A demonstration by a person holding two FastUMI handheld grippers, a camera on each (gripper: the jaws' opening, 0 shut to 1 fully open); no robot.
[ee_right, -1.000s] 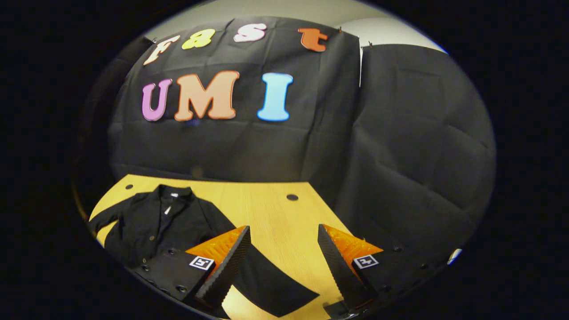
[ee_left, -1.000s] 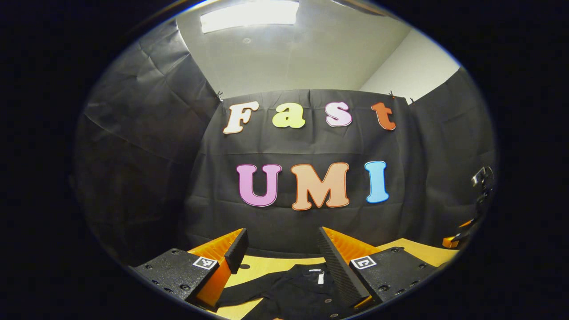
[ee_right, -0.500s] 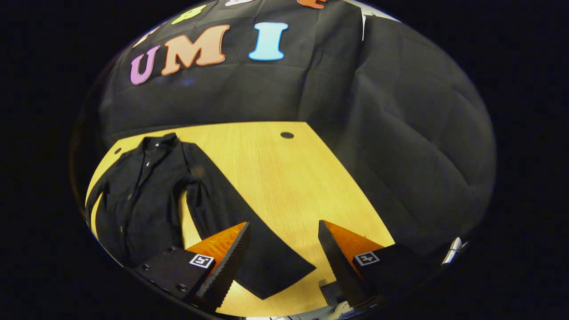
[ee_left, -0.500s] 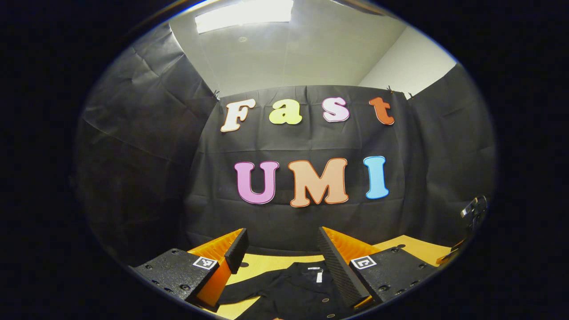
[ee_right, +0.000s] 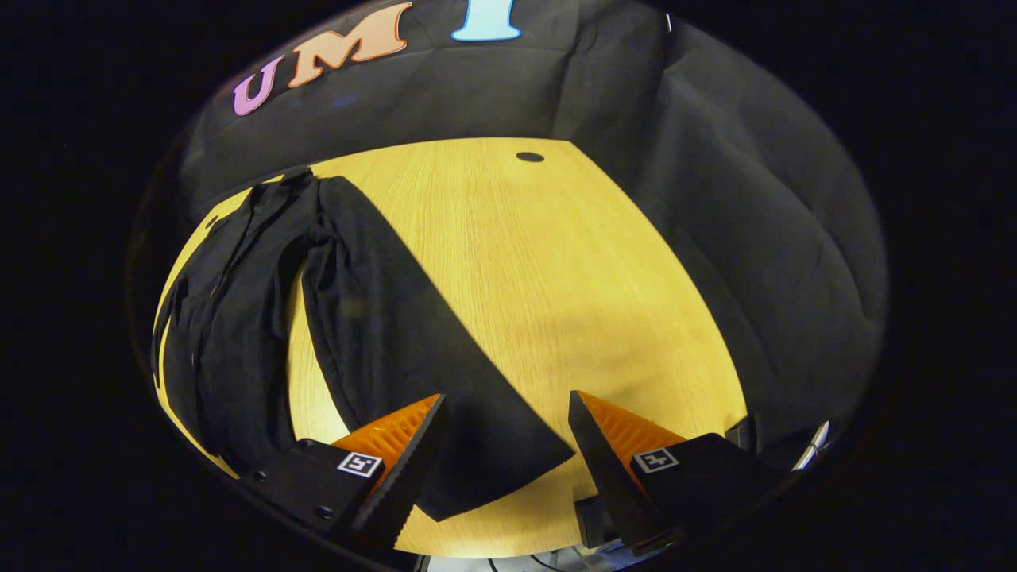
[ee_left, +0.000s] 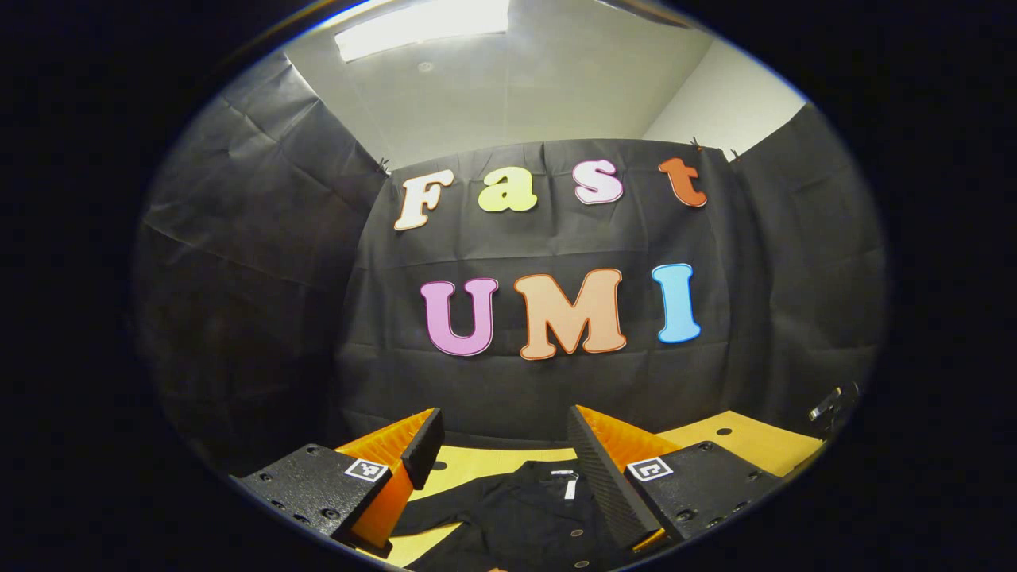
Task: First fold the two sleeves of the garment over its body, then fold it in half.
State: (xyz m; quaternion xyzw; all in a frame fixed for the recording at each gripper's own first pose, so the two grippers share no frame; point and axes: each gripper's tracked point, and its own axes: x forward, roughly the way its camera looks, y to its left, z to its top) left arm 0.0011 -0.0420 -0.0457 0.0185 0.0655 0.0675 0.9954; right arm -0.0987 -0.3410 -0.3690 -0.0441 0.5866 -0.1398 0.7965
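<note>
A black button-up garment point(ee_right: 230, 318) lies flat on the yellow wooden table point(ee_right: 556, 278). Its long sleeve point(ee_right: 397, 318) runs out from the shoulder toward me, and its cuff end point(ee_right: 493, 469) lies between the fingers of my right gripper point(ee_right: 505, 445). That gripper is open and hovers above the cuff. In the left gripper view the garment's collar with its white tag point(ee_left: 569, 485) and buttoned front point(ee_left: 516, 524) lie below my left gripper point(ee_left: 500, 453), which is open, held high and level, and holds nothing.
Black cloth walls close the booth behind and beside the table. A small round hole point(ee_right: 529, 156) sits near the table's far edge. The table's near edge point(ee_right: 508, 548) runs just under the right gripper. The other gripper point(ee_left: 830, 401) shows far right in the left gripper view.
My right gripper has tilted down and come over the sleeve, so the cuff now lies between its fingers. The left gripper has dipped slightly and stays open.
</note>
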